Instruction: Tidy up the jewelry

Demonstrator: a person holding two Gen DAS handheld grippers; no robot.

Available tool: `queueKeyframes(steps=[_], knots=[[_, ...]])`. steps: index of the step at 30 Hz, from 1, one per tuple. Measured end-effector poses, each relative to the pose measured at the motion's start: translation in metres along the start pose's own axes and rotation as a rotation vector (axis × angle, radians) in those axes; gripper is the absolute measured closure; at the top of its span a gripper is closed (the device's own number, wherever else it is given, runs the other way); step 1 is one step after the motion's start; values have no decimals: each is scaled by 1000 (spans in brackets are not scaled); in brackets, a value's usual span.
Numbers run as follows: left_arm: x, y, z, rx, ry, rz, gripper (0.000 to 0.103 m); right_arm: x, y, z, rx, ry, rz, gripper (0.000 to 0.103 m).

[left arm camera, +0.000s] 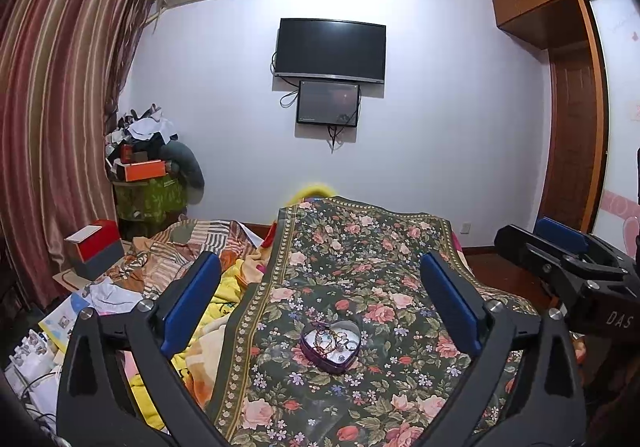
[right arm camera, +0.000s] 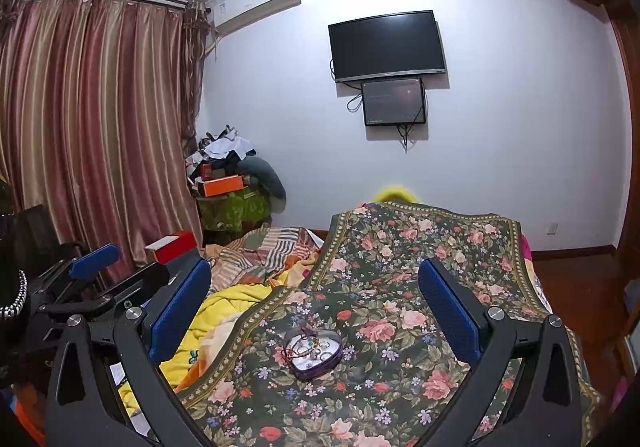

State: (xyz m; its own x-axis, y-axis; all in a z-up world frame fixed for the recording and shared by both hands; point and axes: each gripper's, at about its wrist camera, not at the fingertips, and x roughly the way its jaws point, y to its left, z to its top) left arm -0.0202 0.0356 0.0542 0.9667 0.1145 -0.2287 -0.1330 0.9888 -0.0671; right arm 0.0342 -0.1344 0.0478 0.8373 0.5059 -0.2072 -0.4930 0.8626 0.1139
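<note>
A purple heart-shaped tin (left arm camera: 331, 345) lies open on the floral cloth (left arm camera: 360, 259), with rings and a thin chain heaped inside. It also shows in the right wrist view (right arm camera: 313, 353). My left gripper (left arm camera: 320, 287) is open and empty, held above and short of the tin. My right gripper (right arm camera: 316, 287) is open and empty too, likewise above the tin. The right gripper's body shows at the right edge of the left wrist view (left arm camera: 568, 267). The left gripper's body shows at the left of the right wrist view (right arm camera: 96, 279).
The floral cloth covers a raised surface on a bed. A yellow blanket (left arm camera: 224, 295) and striped bedding (left arm camera: 188, 247) lie to its left. A red and grey box (left arm camera: 96, 247) and a cluttered stack (left arm camera: 148, 167) stand by the curtain. A TV (left arm camera: 331, 50) hangs on the far wall.
</note>
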Motion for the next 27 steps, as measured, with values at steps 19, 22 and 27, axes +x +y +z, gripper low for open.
queueKeyframes(steps=[19, 22, 27], knots=[[9, 2, -1, -15, 26, 11, 1, -1, 0, 0, -4, 4, -2, 0], [9, 3, -1, -18, 28, 13, 1, -2, 0, 0, -4, 5, -1, 0], [11, 2, -1, -17, 34, 10, 0, 0, 0, -1, -3, 7, -2, 0]])
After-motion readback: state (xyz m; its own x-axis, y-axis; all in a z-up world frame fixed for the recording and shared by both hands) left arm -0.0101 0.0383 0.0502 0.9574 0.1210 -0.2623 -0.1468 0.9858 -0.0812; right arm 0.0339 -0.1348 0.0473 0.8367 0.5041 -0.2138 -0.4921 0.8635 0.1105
